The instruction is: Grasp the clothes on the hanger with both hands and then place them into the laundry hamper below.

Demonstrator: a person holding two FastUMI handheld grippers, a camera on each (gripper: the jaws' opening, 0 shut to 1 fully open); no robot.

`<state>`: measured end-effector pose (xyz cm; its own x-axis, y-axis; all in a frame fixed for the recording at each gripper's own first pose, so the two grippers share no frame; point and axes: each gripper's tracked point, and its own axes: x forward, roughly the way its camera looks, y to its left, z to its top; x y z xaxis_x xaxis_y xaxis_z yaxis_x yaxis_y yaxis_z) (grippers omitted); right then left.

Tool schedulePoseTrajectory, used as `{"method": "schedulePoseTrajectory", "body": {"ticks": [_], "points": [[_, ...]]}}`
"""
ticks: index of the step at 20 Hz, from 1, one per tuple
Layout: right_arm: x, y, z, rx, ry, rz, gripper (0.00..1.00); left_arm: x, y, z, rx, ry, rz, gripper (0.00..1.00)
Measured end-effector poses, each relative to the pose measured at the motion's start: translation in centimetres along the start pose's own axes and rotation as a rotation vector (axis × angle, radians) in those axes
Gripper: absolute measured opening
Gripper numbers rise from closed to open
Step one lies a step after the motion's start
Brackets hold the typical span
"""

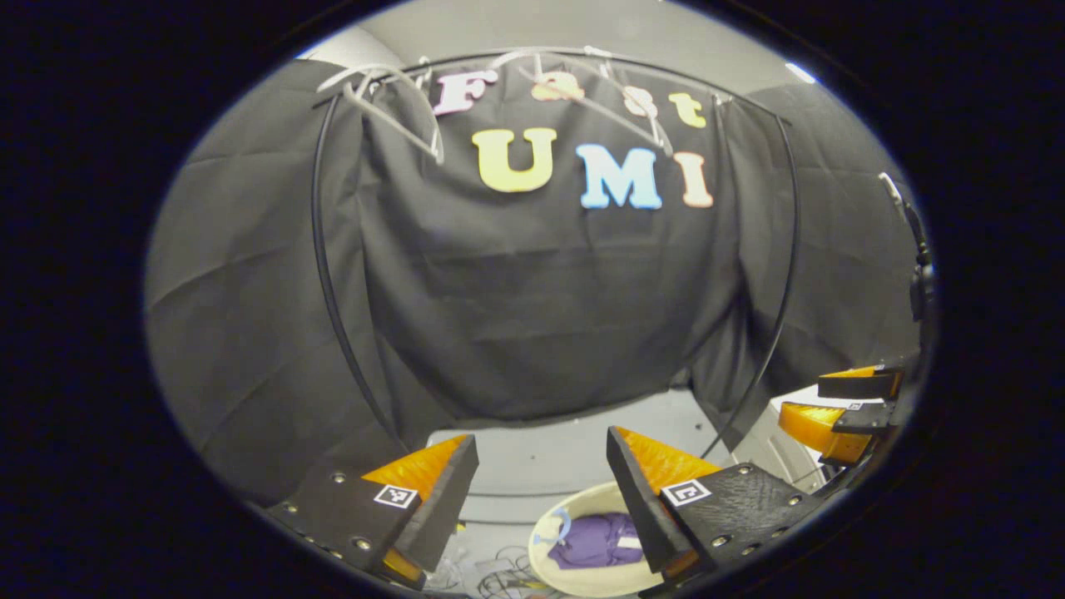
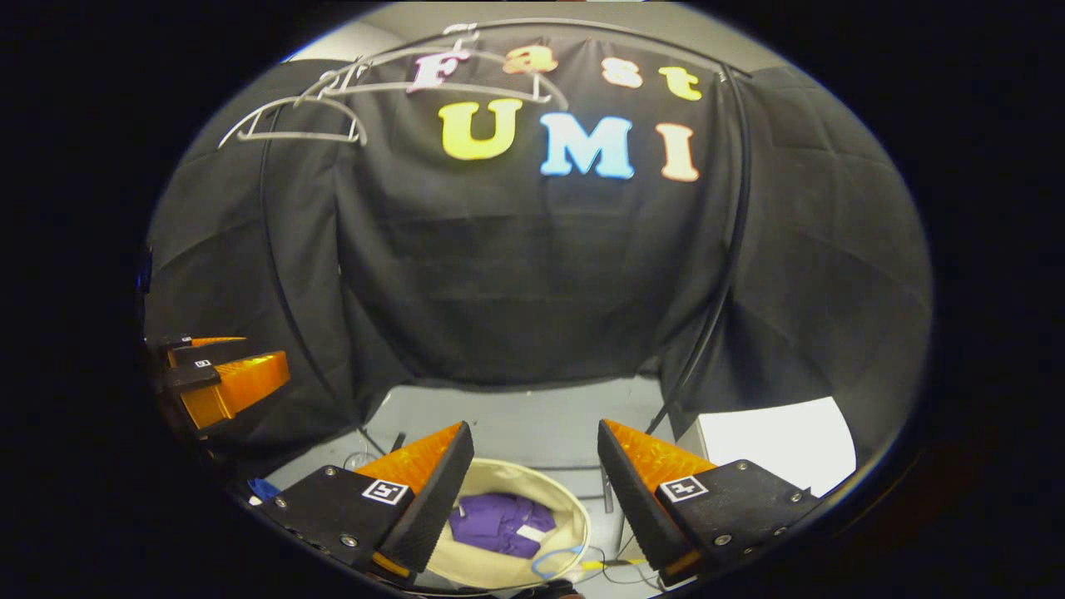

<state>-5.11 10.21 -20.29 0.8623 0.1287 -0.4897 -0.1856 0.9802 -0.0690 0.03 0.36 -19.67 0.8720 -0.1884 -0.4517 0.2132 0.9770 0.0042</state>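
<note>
My left gripper (image 1: 541,474) and right gripper (image 2: 532,466) both stand spread, pinching nothing — I judge the drop done. Just below them the purple crumpled garment (image 2: 499,524) lies in the round cream fabric hamper (image 2: 574,520). Far up, the bare white wire hangers (image 2: 291,121) hang on the black curved rail (image 2: 283,299).

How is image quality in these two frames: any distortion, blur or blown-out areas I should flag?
Left gripper view: strong fisheye bends the rack poles into arcs; the hangers are slightly soft; the purple garment in the hamper stays readable. Right gripper view: same bowing; a white panel at lower right is blown out; the hand-held gripper is sharp, its fingers apart.
</note>
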Motion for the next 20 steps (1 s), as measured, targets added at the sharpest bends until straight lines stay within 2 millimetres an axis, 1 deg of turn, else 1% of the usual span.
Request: {"method": "schedulePoseTrajectory", "body": {"ticks": [1, 2, 3, 4, 5, 6, 7, 8, 10, 12, 15, 16, 17, 20], "points": [[-0.6, -0.5, 1.8, 0.006, -0.042, -0.011, 0.94, -0.5, 0.4, 2.4, 0.005, -0.036, 0.012, 0.84], [-1.2, -1.0, 3.4, 0.012, -0.077, -0.017, 0.92, -0.8, 0.8, 4.7, 0.009, -0.074, 0.023, 0.84], [-1.9, -1.4, 5.0, 0.02, -0.109, -0.019, 0.92, -1.6, 1.0, 6.6, 0.011, -0.111, 0.034, 0.84], [-2.6, -2.0, 6.8, 0.026, -0.142, -0.023, 0.94, -2.0, 1.0, 8.5, 0.011, -0.142, 0.044, 0.96], [-3.4, -2.6, 8.5, 0.026, -0.178, -0.027, 0.92, -2.5, 0.7, 10.3, 0.008, -0.167, 0.05, 0.96], [-4.3, -3.3, 10.4, 0.024, -0.214, -0.03, 0.93, -3.0, 0.4, 11.8, 0.002, -0.192, 0.058, 0.96], [-5.2, -4.1, 12.0, 0.017, -0.247, -0.029, 0.92, -4.0, -0.1, 13.0, -0.003, -0.21, 0.066, 0.96], [-5.6, -5.2, 13.5, 0.006, -0.276, -0.03, 0.92, -4.8, -0.4, 14.2, -0.006, -0.221, 0.074, 0.96], [-7.4, -6.9, 15.5, -0.013, -0.318, -0.042, 0.92, -6.0, -1.2, 16.1, -0.011, -0.236, 0.075, 0.96], [-10.1, -8.3, 16.6, -0.006, -0.364, -0.058, 0.92, -6.9, -2.1, 17.8, -0.017, -0.248, 0.061, 0.96], [-12.5, -11.2, 18.2, 0.021, -0.413, -0.095, 0.93, -8.7, -3.0, 20.8, -0.015, -0.289, 0.077, 0.96], [-13.1, -12.0, 18.5, 0.035, -0.427, -0.107, 0.92, -9.3, -3.2, 21.6, -0.012, -0.308, 0.082, 0.9], [-13.7, -12.8, 18.7, 0.052, -0.442, -0.119, 0.92, -10.3, -3.4, 22.3, -0.009, -0.325, 0.091, 0.96], [-15.2, -14.6, 18.9, 0.09, -0.469, -0.145, 0.92, -12.5, -3.0, 24.2, 0.016, -0.38, 0.122, 0.96]]}}
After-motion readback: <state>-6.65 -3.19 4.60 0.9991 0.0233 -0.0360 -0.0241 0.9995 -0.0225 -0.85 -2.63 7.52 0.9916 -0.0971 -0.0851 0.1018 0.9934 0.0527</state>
